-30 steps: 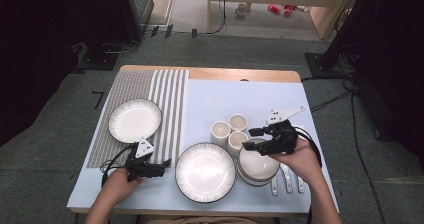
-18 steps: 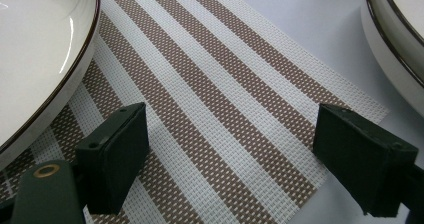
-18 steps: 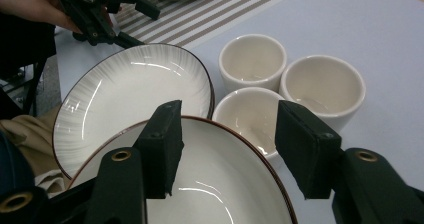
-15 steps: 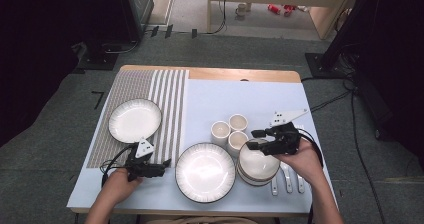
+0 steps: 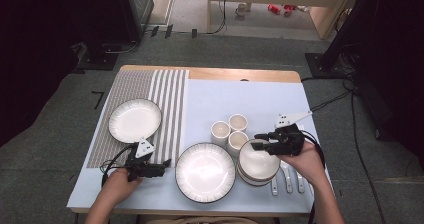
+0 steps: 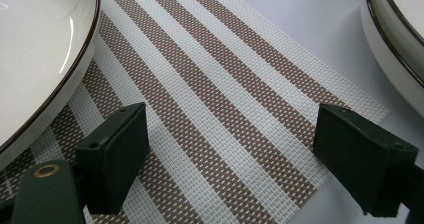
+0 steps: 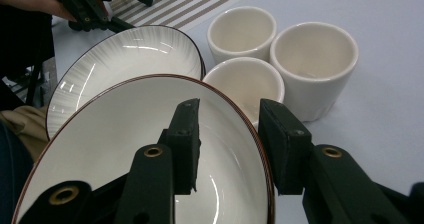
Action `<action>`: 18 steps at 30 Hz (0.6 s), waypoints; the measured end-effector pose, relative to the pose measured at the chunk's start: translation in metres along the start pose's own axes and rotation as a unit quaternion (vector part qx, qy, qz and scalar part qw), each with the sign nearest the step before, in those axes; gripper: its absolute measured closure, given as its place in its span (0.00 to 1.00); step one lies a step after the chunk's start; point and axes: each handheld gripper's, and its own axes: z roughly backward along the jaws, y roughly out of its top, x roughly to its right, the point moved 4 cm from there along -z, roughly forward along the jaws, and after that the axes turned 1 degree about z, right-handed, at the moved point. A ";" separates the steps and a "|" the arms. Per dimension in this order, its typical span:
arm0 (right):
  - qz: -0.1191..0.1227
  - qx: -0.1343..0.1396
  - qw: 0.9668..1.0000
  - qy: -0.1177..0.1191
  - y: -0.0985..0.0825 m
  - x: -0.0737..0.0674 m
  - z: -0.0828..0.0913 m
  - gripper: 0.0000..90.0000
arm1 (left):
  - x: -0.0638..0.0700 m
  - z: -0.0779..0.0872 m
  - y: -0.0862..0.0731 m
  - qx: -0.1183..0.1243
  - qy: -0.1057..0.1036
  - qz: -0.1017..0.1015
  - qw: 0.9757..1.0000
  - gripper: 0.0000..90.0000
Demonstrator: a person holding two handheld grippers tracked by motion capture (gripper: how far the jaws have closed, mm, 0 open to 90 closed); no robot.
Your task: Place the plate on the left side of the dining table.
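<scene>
The right hand-held gripper (image 5: pixel 258 143) is straddling the rim of the top bowl (image 5: pixel 257 159) in a stack of bowls, one jaw inside the rim and one outside on the side nearest the three cups (image 5: pixel 229 132). Its jaws have just been closing, with the bowl's edge between them; the right gripper view is showing a gap on both sides, so the pads are not yet pressing. The bowl stack is sitting just right of the large plate (image 5: pixel 205 172), with the cups just beyond it and three spoons (image 5: pixel 287 180) close on its far side from the plate. The outer jaw is working in a tight slot between rim and nearest cup; open room for moving is lying upward and toward the bare blue worktop (image 5: pixel 240 96) beyond the cups. The left hand-held gripper (image 5: pixel 161 167) is resting, jaws wide and holding nothing, on the striped placemat (image 5: pixel 150 91) left of the plate, well apart from the bowl.
</scene>
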 end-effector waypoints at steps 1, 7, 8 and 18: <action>0.000 0.001 1.000 0.001 -0.001 0.001 0.000 0.69 | 0.000 0.000 0.000 -0.001 0.000 -0.001 1.000 0.16; -0.001 -0.003 1.000 0.012 -0.005 0.004 0.000 0.70 | 0.000 0.000 0.000 -0.001 0.000 -0.001 1.000 0.16; -0.002 -0.001 1.000 0.012 -0.005 0.004 0.001 0.71 | 0.000 0.000 0.000 -0.001 0.000 -0.001 1.000 0.16; -0.006 -0.011 1.000 0.014 -0.015 0.009 0.002 0.76 | 0.000 0.000 0.000 -0.001 0.000 -0.001 1.000 0.16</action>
